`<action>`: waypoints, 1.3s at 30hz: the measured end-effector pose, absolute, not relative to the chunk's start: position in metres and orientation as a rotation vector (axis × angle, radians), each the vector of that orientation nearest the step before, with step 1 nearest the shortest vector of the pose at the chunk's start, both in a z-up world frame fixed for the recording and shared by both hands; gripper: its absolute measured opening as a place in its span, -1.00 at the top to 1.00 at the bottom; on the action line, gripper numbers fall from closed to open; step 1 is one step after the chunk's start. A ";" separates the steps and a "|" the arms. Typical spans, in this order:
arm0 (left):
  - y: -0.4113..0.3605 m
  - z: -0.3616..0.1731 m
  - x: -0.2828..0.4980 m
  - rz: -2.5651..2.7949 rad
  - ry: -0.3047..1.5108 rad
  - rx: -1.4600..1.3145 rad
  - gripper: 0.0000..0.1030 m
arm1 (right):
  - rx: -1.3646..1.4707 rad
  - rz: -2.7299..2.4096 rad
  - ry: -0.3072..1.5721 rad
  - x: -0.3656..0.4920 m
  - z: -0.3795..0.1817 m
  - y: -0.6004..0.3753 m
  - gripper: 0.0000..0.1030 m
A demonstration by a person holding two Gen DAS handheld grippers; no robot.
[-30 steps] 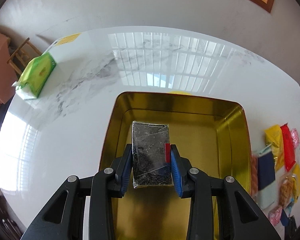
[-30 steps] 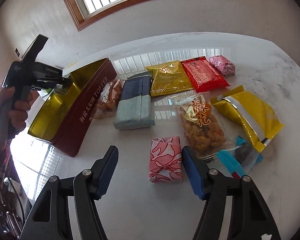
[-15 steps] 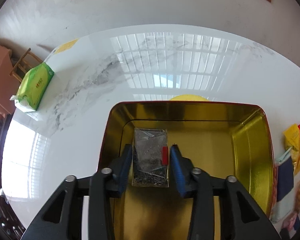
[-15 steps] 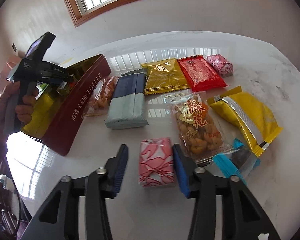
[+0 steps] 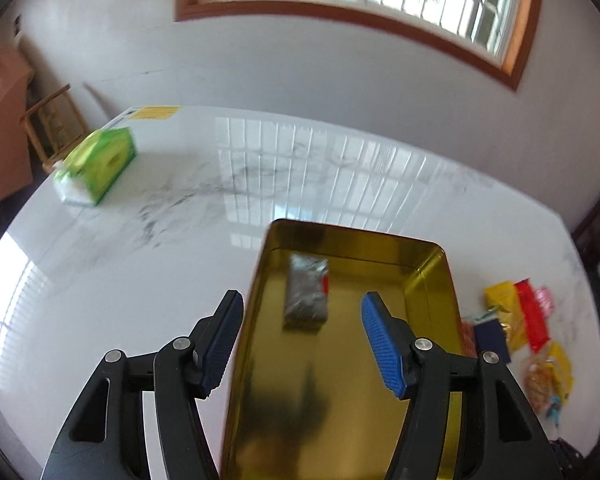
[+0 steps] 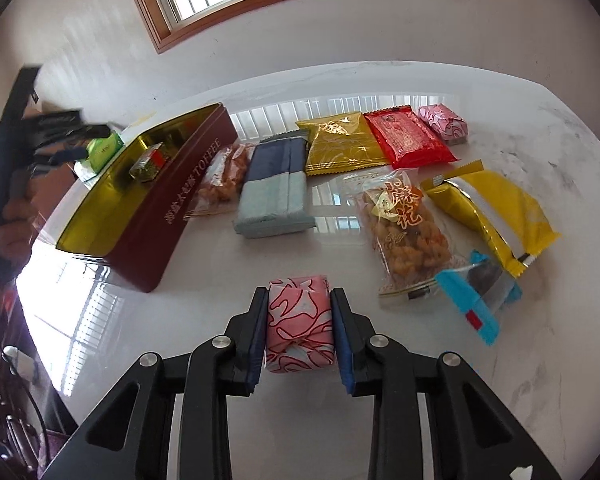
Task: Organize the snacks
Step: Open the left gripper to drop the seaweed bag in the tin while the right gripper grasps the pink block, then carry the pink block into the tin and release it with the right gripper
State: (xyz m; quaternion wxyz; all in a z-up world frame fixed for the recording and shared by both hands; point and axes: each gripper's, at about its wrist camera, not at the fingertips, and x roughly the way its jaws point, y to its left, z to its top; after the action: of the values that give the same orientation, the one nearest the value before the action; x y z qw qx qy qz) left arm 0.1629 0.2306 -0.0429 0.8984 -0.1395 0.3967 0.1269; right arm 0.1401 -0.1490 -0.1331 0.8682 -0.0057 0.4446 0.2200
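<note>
My left claw [image 5: 302, 340] is released: its jaws have just been opening, and nothing is between the blue pads now. The dark packet [image 5: 306, 294] that lies just ahead of this claw rests flat on the gold floor of the tin [image 5: 440, 280], apart from both pads, so I judge this first snack as stored. It is the only snack I can see inside the tin. My right claw [image 6: 300, 328] is clenched on the pink packet [image 6: 300, 320]; its jaws have just been closing and both pads now press on its two sides. The packet seems to rest on the marble table [image 6: 204, 320], so I think the lift is not yet made. From this claw the tin stands ahead and to the left. Ahead of the claw and to its right many snacks wait on the table: the blue bar [image 6: 274, 190], the gold packet [image 6: 342, 142], the red packet [image 6: 406, 136], a second pink packet [image 6: 444, 122], the clear bag of fried twists [image 6: 404, 224], the yellow packet [image 6: 496, 208] and a small blue-ended packet [image 6: 478, 296]. So the task is only at its start; nearly all is left.
</note>
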 end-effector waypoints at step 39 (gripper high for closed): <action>0.334 -0.120 0.058 0.460 0.726 -0.396 -0.35 | -0.041 0.601 1.108 0.277 -0.112 0.096 0.45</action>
State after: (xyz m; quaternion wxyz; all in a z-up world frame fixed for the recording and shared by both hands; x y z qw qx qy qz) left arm 0.0576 0.3340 -0.1197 0.8902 -0.1908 0.3496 0.2213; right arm 0.2773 0.0961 -0.1119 0.8078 -0.0192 0.5179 0.2808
